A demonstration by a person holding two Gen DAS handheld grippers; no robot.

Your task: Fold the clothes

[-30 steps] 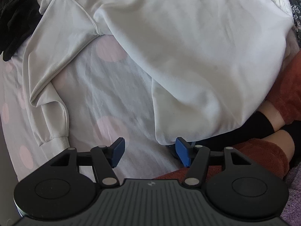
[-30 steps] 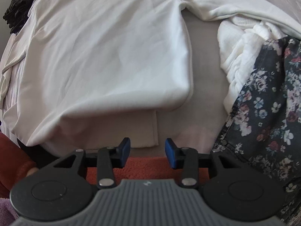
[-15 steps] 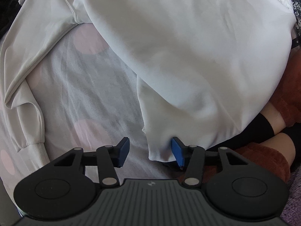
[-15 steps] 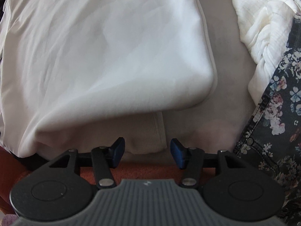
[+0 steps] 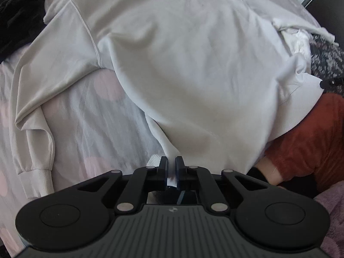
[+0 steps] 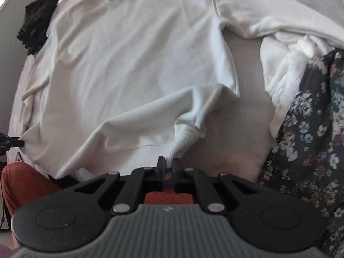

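Both grippers have gone from standing apart beside the hem a second ago to gripping it and lifting it off the bed. Now the left gripper [image 5: 171, 167] has its fingers together on the near left corner of the white sweatshirt [image 5: 193, 64], a thin fold of cloth showing between the blue pads, with the ribbed hem edge poking out just beside the left finger. In the right wrist view the right gripper [image 6: 169, 165] is likewise clamped on the ribbed hem at the near right corner, and the cloth is drawn up from there into a bunched ridge. The sweatshirt lies spread on the bed sheet [image 5: 86, 129], which is pale with faint pink dots, neckline at the far end, its left sleeve [image 5: 36, 116] bent down along the sheet with the cuff toward the camera. A black garment [image 5: 17, 15] sits at the far left corner of the bed. To the right of the sweatshirt lie a crumpled white garment [image 6: 286, 73] and a dark floral garment [image 6: 318, 129], the two touching. A person's rust-coloured fleece clothing [image 5: 309, 137] shows at the near edge, under the lifted hem.
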